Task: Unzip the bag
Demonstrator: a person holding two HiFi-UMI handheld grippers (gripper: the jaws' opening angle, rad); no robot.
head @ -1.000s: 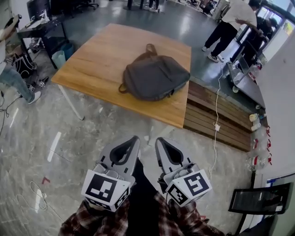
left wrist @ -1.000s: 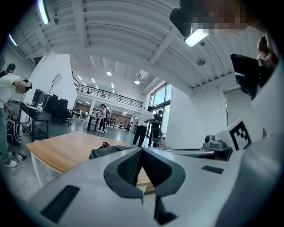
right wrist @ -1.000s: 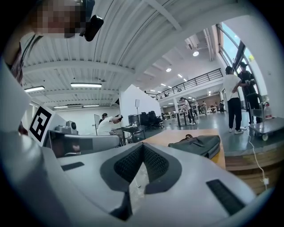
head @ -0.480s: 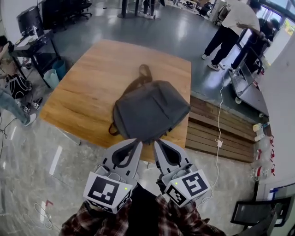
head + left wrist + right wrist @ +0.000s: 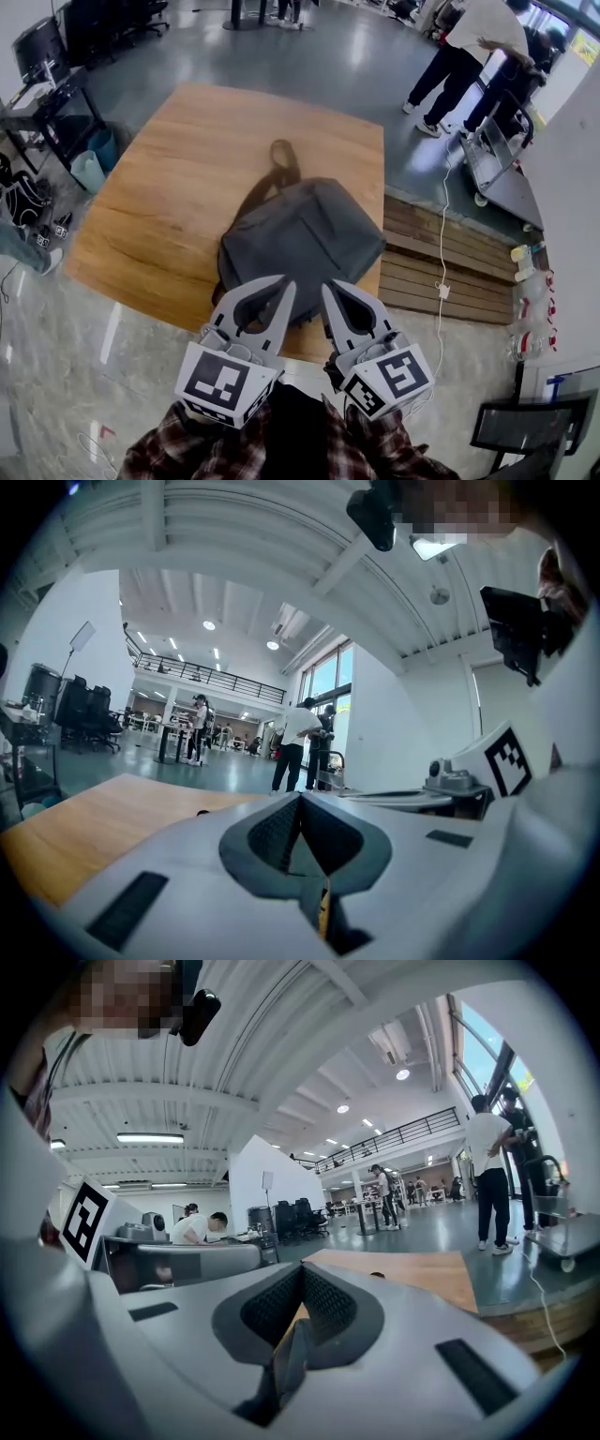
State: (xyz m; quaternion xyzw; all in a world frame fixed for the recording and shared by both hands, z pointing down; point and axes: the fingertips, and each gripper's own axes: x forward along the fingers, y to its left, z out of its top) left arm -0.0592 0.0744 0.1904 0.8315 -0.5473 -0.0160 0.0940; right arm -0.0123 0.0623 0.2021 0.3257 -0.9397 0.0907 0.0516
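Note:
A dark grey backpack (image 5: 300, 239) lies flat on a wooden table (image 5: 178, 178), its carry strap (image 5: 280, 156) pointing to the far side. Low in the head view, my left gripper (image 5: 285, 285) and right gripper (image 5: 330, 287) are side by side, near my plaid sleeves. Their tips overlap the bag's near edge, though I cannot tell if they touch it. Both are shut with nothing between the jaws. In the left gripper view, the left gripper (image 5: 300, 799) looks over the tabletop (image 5: 84, 827). The right gripper (image 5: 302, 1269) looks over the table (image 5: 403, 1274) too. Neither gripper view shows the bag's body.
A low slatted wooden platform (image 5: 441, 267) adjoins the table's right side, with a white cable (image 5: 442, 225) trailing over it. People (image 5: 464, 56) stand by a cart (image 5: 497, 155) at the far right. A desk with a monitor (image 5: 42, 56) and a blue bin (image 5: 87, 171) are at left.
The table and backpack have come nearer in the head view, and the bag's near edge now lies under the gripper tips. Both grippers stay shut and side by side.

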